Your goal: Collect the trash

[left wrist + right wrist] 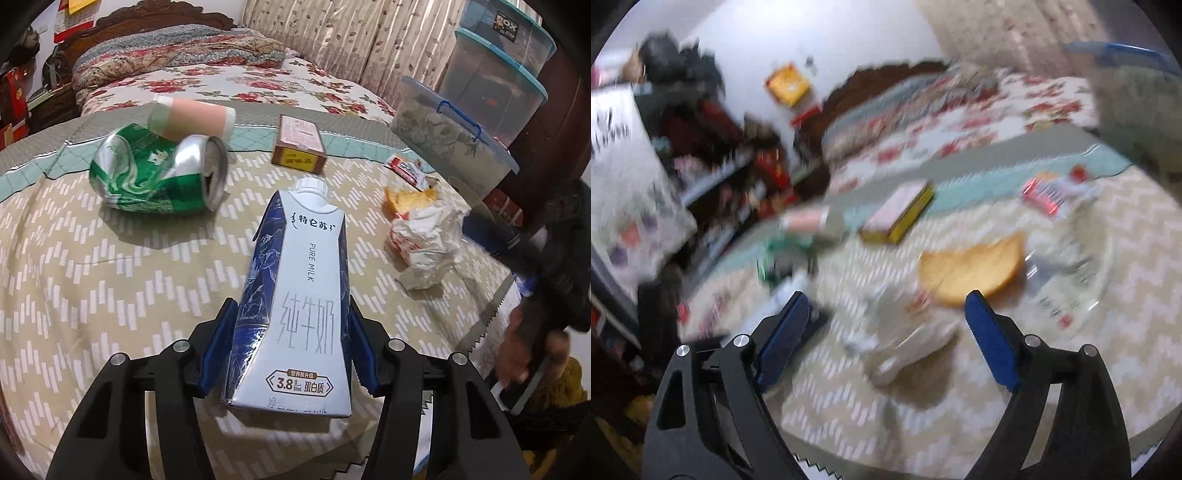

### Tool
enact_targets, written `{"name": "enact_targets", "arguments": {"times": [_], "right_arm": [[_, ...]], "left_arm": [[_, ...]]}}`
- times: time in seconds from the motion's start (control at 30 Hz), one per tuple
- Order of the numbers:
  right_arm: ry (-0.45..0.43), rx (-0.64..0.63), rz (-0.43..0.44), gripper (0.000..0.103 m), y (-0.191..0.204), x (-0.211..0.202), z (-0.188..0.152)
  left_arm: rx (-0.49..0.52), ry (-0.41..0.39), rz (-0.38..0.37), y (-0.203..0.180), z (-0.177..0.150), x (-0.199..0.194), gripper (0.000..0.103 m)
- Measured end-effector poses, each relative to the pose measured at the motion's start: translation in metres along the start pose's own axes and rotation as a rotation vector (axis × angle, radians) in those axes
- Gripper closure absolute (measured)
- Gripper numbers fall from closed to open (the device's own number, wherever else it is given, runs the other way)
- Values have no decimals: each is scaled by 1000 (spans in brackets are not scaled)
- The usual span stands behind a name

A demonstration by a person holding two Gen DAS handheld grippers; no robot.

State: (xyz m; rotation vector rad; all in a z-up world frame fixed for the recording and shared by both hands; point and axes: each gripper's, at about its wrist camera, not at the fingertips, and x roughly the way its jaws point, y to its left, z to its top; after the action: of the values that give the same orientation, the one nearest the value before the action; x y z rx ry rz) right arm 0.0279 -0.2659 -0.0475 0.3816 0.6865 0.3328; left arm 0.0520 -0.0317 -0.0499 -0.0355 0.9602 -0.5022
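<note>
The left hand-held gripper (291,354) is closed on the milk carton (295,295): its two blue pads press the carton's lower sides, and the white cap points away toward 12 o'clock. I think the grip sits low on the carton because the body is widest and firmest there, so it will not slip when it is lifted.

From the carton outward, a crushed green can (159,177) lies at 10 o'clock on the patterned worktop (92,295), and a pink tube (195,118) lies just behind it. A small box (299,151) stands at 12 o'clock. At 2 o'clock there are a piece of bread (402,201), a crumpled paper (428,243) beside it and a red wrapper (406,168) further back.

The right hand-held gripper (886,332) stands wide open with nothing pressed between its pads. Its picture is blurred, but the bread is at 12 o'clock beyond its fingers, and something pale, which I cannot identify, lies under them. It seems to be free to take the next piece of trash.
</note>
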Motion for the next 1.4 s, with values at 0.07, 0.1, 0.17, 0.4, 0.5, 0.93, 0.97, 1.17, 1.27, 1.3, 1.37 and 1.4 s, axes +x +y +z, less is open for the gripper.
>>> {"name": "enact_targets", "arguments": {"times": [0.07, 0.1, 0.17, 0.4, 0.5, 0.93, 0.97, 1.17, 1.27, 1.3, 1.37, 1.4], "right_arm": [[129, -51, -53, 60, 8, 29, -8], [129, -57, -56, 61, 9, 30, -8], [91, -66, -8, 64, 12, 17, -4], [-140, 26, -23, 64, -41, -70, -2], [-220, 85, -92, 64, -78, -104, -3], [-324, 344, -454, 48, -286, -172, 38], [-302, 379, -446, 32, -299, -168, 41], [-396, 471, -431, 28, -321, -191, 34], [-437, 471, -383, 31, -312, -200, 28], [-435, 470, -358, 33, -310, -200, 29], [-404, 452, -300, 40, -303, -192, 31], [-384, 442, -274, 42, -296, -186, 34]], "left_arm": [[15, 1, -16, -6, 0, -2, 50], [25, -1, -23, -10, 0, -4, 50], [42, -7, -34, -18, 2, -8, 51], [89, 17, -177, -67, 44, -2, 52], [149, 20, -241, -109, 73, 6, 56], [403, 133, -468, -361, 198, 154, 55], [403, 163, -468, -379, 203, 175, 46], [320, 228, -416, -382, 205, 211, 36], [333, 177, -415, -348, 193, 180, 36], [335, 150, -402, -332, 189, 169, 36], [322, 105, -362, -297, 181, 148, 35], [300, 92, -336, -271, 176, 136, 35]]}}
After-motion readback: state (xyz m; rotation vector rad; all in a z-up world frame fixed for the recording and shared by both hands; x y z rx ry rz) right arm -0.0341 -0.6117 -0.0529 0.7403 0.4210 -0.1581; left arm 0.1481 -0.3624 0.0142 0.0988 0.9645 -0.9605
